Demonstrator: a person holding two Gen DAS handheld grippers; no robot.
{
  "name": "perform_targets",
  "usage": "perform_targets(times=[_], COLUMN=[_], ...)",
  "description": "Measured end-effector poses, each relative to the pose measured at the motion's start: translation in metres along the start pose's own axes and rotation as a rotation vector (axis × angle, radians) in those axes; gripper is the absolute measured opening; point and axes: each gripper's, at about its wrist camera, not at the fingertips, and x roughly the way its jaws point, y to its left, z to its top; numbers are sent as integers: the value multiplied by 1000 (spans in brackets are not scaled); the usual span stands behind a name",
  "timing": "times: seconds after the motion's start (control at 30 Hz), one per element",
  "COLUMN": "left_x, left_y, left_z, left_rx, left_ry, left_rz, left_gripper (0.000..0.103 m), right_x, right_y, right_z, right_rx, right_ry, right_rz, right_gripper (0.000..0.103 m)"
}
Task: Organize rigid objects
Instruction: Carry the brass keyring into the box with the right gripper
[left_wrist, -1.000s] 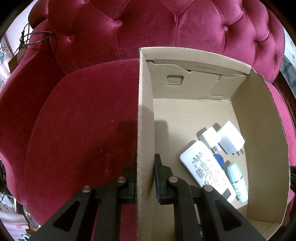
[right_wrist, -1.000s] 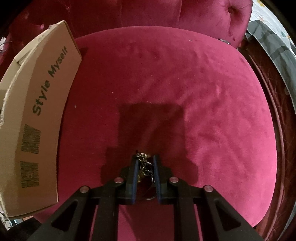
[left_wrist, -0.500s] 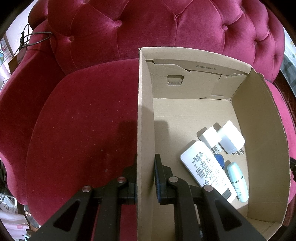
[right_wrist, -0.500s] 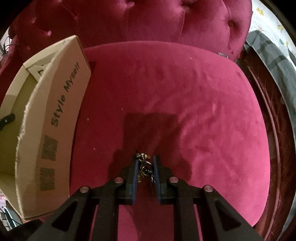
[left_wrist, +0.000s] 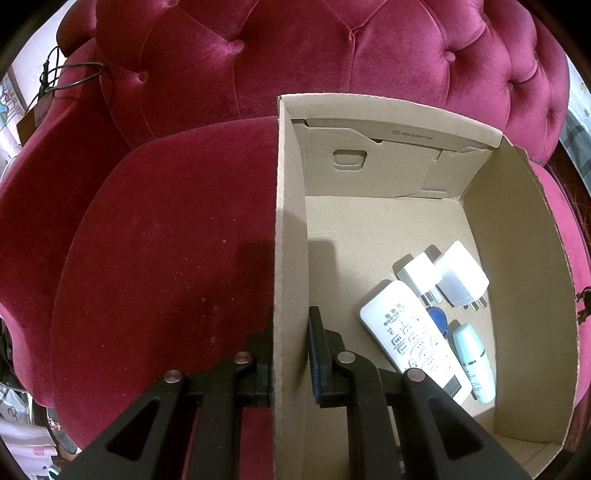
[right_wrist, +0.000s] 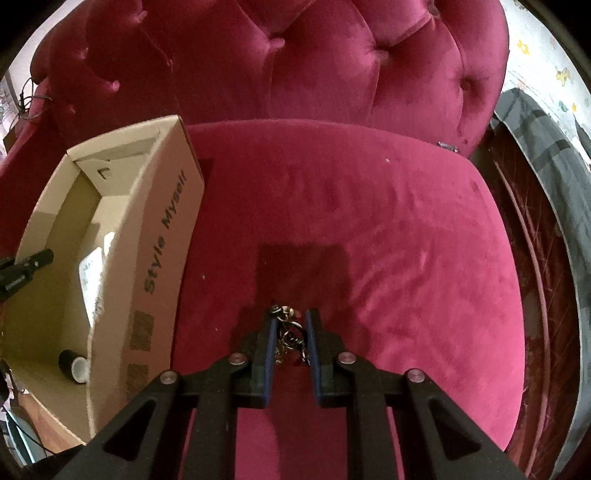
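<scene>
Carrying the keychain (right_wrist: 290, 334) well means keeping the right gripper (right_wrist: 290, 343) clenched on its rings and chain while it travels toward the cardboard box (right_wrist: 162, 236), which sits to that gripper's left on the red velvet sofa seat (right_wrist: 369, 240). Loose links dangle between the fingers, so a slow swing over the near wall looks safest, letting go only once above the box floor. The left gripper (left_wrist: 290, 354) is clamped on the box's side wall (left_wrist: 290, 258), steadying it; the remote (left_wrist: 413, 332), two chargers (left_wrist: 461, 280) and a small bottle (left_wrist: 474, 362) lie inside, to its right.
</scene>
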Motion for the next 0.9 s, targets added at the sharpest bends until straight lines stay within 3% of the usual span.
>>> perform_targets(times=[0.9], left_x=[0], left_y=[-1], left_z=[0], left_rx=[-3], left_ry=[1], left_rz=[-5], left_gripper=[14], right_x=[-84], right_y=[54], right_z=[75], right_rx=[-107], right_ry=[-164], right_rz=[38], right_gripper=[16])
